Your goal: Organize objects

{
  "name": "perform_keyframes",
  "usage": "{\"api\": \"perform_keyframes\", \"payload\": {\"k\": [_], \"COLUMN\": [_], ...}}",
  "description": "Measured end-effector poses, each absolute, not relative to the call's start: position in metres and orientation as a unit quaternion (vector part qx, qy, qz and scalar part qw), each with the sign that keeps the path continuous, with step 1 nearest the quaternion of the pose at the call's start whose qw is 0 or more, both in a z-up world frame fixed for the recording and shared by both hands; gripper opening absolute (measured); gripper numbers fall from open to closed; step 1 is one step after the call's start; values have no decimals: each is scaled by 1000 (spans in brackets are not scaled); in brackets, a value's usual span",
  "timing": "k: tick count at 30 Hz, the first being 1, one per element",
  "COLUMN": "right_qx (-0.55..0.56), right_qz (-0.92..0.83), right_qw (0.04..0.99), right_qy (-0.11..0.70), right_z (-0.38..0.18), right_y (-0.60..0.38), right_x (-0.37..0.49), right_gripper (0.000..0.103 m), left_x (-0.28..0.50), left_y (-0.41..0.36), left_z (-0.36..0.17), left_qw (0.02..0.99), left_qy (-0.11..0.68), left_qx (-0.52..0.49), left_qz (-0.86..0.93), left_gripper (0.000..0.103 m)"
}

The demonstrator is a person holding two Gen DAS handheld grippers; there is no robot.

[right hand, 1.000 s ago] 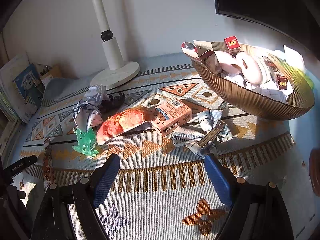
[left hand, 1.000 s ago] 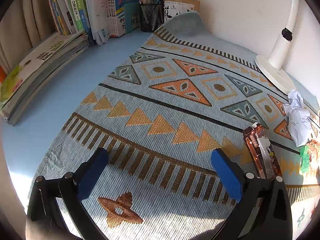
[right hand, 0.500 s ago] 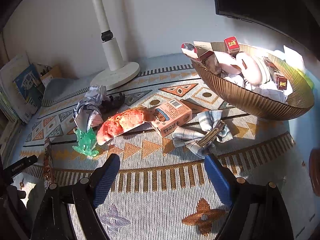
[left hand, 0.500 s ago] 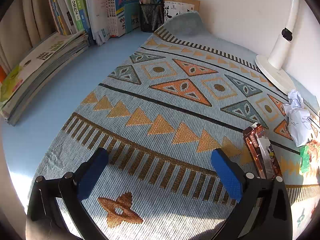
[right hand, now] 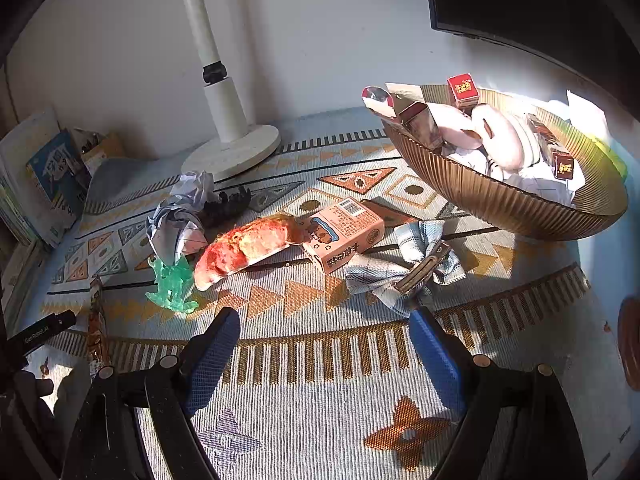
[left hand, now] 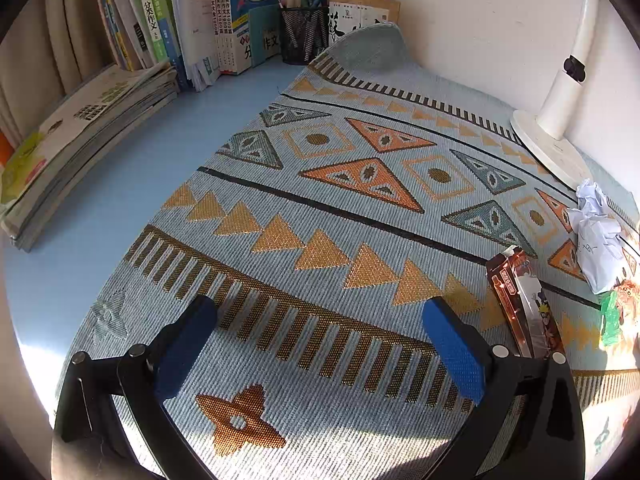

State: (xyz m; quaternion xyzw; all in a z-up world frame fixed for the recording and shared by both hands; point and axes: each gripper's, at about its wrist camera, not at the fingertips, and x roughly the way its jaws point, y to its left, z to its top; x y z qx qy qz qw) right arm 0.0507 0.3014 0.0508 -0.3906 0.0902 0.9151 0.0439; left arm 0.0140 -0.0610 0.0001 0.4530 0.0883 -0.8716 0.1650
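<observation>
The left wrist view looks steeply down over the patterned mat (left hand: 360, 208) toward the books (left hand: 192, 20) in the far corner; the right wrist view faces the bowl (right hand: 500, 196) and wall; both share the lamp base (right hand: 232, 152), crumpled paper (left hand: 596, 236) and, probably, the same snack packet (left hand: 520, 304).

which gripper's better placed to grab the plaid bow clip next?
Probably right. The right gripper is open with the plaid bow clip just beyond its right fingertip, and the bowl is close by. The left gripper faces bare mat; the bow isn't in its view.
</observation>
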Motion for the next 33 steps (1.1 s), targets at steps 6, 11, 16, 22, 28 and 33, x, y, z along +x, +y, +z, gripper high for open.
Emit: {"api": "perform_keyframes", "payload": {"k": [6,11,16,22,28,33], "right_qx": [-390,-390,-390,-391,-391,-391], "right_qz": [915,915,915,915,915,915], "right_qw": [44,44,45,44,44,44], "right_qy": [91,91,91,90,90,90], "right_z": [51,51,51,51,51,51], "right_y": [301,301,301,300,300,300], "right_x": [50,51,51,51,51,51], "right_gripper": [85,85,85,85,85,85], "left_x": [14,14,13,13,12,12], "left_y": [-61,-60,-60,-60,-60,-61], "left_z": [0,0,0,0,-1,-1], "left_qw": [165,166,166,166,167,167], "left_qy": [88,88,88,88,88,88], "left_qx": [453,453,453,453,453,453], "left_qz": [-872,-871,-871,-871,-871,-871], "left_gripper": [103,103,103,103,103,103]}}
